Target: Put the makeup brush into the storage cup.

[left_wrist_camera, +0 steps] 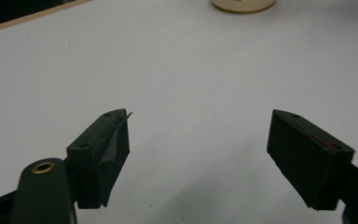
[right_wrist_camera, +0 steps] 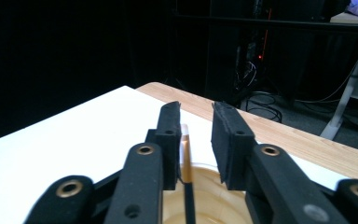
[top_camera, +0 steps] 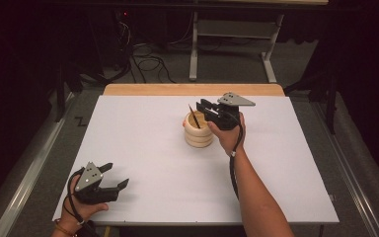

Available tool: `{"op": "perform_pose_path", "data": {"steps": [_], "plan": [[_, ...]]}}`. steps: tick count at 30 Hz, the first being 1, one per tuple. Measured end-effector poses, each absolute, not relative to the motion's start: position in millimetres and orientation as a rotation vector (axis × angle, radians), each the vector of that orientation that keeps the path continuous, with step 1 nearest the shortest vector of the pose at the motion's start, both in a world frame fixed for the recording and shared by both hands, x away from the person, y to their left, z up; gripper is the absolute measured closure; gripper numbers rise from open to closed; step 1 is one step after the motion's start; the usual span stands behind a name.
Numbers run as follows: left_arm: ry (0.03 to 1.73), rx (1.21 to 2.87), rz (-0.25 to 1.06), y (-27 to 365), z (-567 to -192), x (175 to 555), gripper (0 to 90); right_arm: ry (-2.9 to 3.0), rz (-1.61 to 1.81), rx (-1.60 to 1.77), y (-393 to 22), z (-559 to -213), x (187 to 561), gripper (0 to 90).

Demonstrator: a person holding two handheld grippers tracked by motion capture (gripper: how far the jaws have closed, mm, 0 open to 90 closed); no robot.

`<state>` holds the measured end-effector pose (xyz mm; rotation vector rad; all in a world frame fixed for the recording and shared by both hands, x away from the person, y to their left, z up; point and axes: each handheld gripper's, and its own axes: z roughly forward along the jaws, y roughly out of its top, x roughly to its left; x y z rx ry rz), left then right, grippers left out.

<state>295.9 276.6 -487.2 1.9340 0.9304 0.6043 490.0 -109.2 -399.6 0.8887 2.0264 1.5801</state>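
While the left tongs (top_camera: 114,176) gape wide, the right tongs (right_wrist_camera: 195,140) stand slightly parted around a thin dark brush (right_wrist_camera: 187,177) leaning in the pale ribbed wooden cup (top_camera: 198,133)

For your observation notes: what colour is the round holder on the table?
Pale, light-wood cream: the round holder shows best in the high view.

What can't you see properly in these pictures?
- The inside of the wooden cup: high view, its wall hides it.
- The lower end of the stick: right gripper view, cut off by the bottom edge.
- The cup's top: left gripper view, cut off by the upper edge.
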Motion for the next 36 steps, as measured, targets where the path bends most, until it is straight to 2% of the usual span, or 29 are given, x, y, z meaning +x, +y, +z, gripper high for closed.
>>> {"op": "perform_pose_path", "data": {"steps": [9,13,19,26,33,36], "plan": [[0.93,1.934,0.604,276.3,-487.3,295.9,21.7,2.007,1.579,0.904,-112.9,-398.6,488.6,61.1],[0.933,1.931,0.606,275.9,-487.4,296.0,21.7,2.008,1.577,0.9,-112.7,-398.2,488.0,51.7],[0.932,1.933,0.603,276.1,-487.5,296.1,21.7,2.014,1.573,0.885,-113.3,-397.5,487.3,44.3],[0.93,1.938,0.6,275.9,-487.5,296.3,21.7,2.02,1.541,0.903,-113.4,-396.0,486.9,27.6],[0.931,1.937,0.6,276.0,-487.5,296.0,21.7,2.034,1.509,0.916,-114.2,-396.5,488.1,21.9],[0.931,1.936,0.602,276.3,-487.5,296.0,21.7,2.036,1.502,0.909,-113.6,-395.6,487.5,16.0]]}}
